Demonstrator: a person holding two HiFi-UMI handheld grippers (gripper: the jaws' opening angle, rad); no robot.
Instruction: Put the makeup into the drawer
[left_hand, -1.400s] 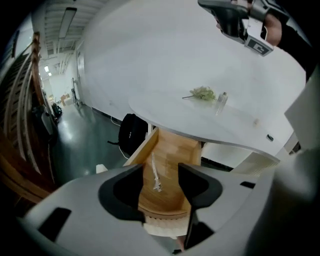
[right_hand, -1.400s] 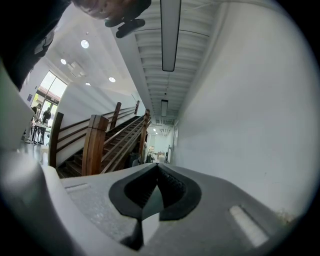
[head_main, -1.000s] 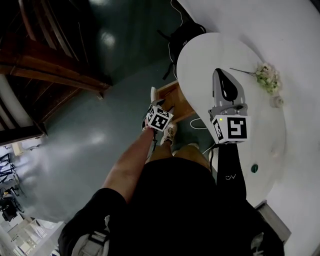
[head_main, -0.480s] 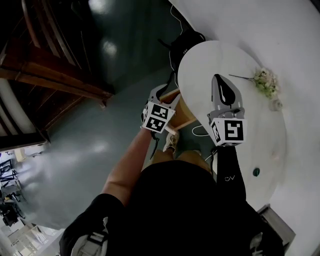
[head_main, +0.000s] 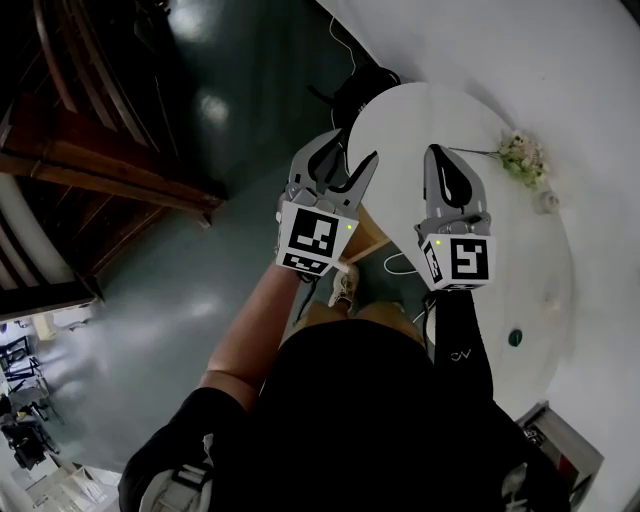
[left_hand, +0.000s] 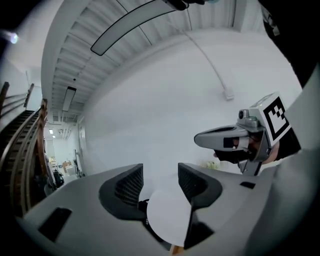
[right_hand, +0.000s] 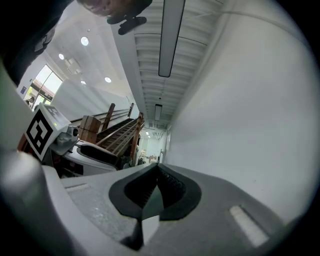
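Standing at a round white desk (head_main: 520, 260), a person holds the left tongs (head_main: 350, 150) released, jaws apart with nothing between them, just past the desk's edge and above a wooden frame (head_main: 368, 228). The right tongs (head_main: 437, 150) are clenched on nothing over the desk top. A sprig of pale flowers (head_main: 522, 155) lies just right of the right tongs' tips, and a small dark green item (head_main: 510, 338) sits on the desk well behind them, beside the person's sleeve (head_main: 462, 350); whether it is the makeup cannot be told.
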